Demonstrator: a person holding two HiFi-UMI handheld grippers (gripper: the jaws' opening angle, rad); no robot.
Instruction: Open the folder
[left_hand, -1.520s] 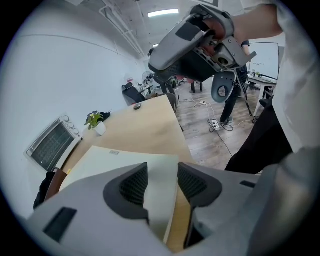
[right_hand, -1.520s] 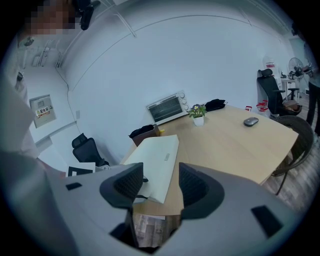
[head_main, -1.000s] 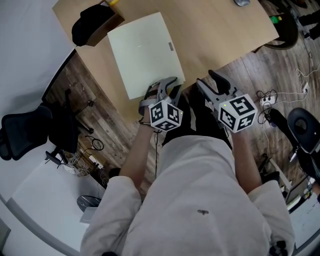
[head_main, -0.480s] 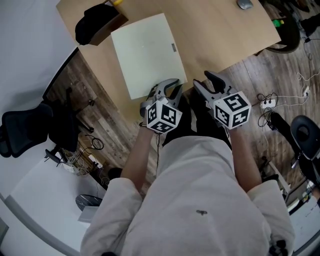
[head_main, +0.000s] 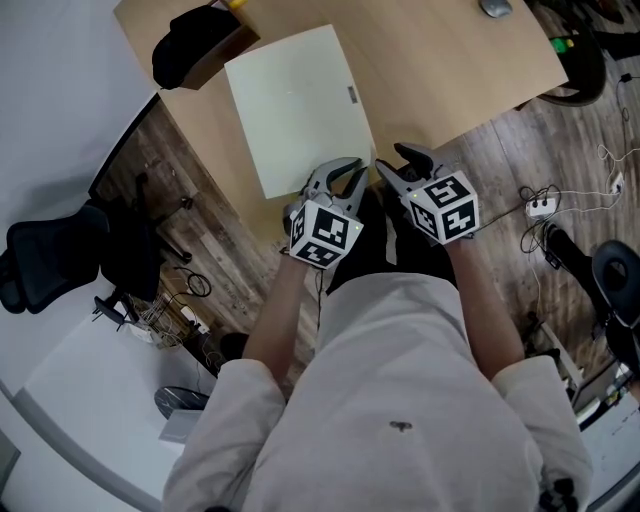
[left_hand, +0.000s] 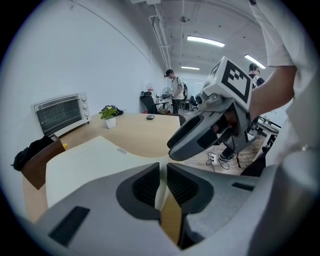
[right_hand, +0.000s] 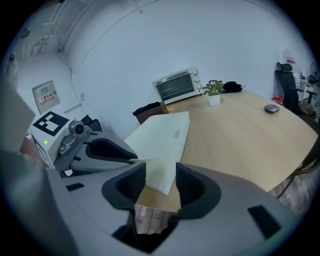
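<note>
folder (head_main: 295, 105): pale and flat on the table (head_main: 450, 60), still closed over most of its area; its near corner lies at the table's front edge, just in front of the person.
left gripper (left_hand: 163, 171): it sits at that near corner. Its jaws have just been closing and now stand narrow, pinched on the thin cover. In the right gripper view the cover's corner curls up a little at its tips.
right gripper (right_hand: 161, 171): since a second ago it has come down and in toward the same corner. Its jaws have just been closing a little but are still wide. The corner shows between them, and the pads do not press on it.
change: the left grip is now made, and the right gripper has arrived beside it.
meaning: the cover seems to be caught, so I judge that lifting it is the next step; the folder is not yet open.
risk: the thin cover may slip out, or both layers may rise together.
</note>
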